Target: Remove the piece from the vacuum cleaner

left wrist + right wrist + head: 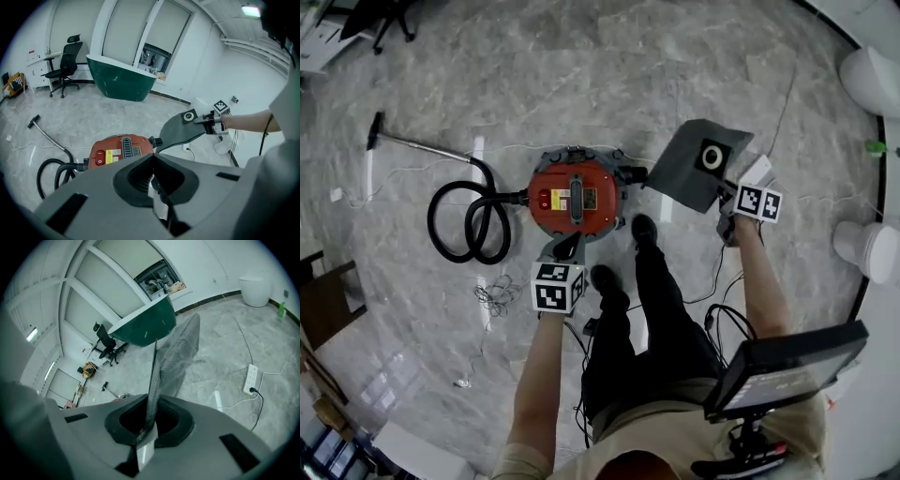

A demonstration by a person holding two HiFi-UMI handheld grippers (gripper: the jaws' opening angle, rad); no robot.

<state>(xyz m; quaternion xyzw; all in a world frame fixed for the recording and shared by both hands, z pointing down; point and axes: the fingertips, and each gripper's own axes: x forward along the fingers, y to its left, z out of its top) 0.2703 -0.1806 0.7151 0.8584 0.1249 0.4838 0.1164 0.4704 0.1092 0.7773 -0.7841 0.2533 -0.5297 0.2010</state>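
Note:
The red-topped vacuum cleaner (575, 195) stands on the marble floor in the head view and shows again low in the left gripper view (119, 150). A grey dust bag (694, 164) with a white ring round the hole in its collar hangs in the air to the right of the vacuum cleaner. My right gripper (725, 190) is shut on the bag's collar edge, and the bag (176, 357) rises up from between its jaws (149, 416). The left gripper (565, 248) hovers above the vacuum cleaner's near side, jaws together (152, 159), nothing between them. The bag (180, 129) shows there too.
A black hose (473, 220) coils left of the vacuum cleaner, its wand (422, 148) lying beyond. A power strip (757, 169) and cables lie by the right hand. The person's feet (619, 258) stand just behind the vacuum cleaner. A green tub (124, 79) and an office chair (65, 65) stand farther off.

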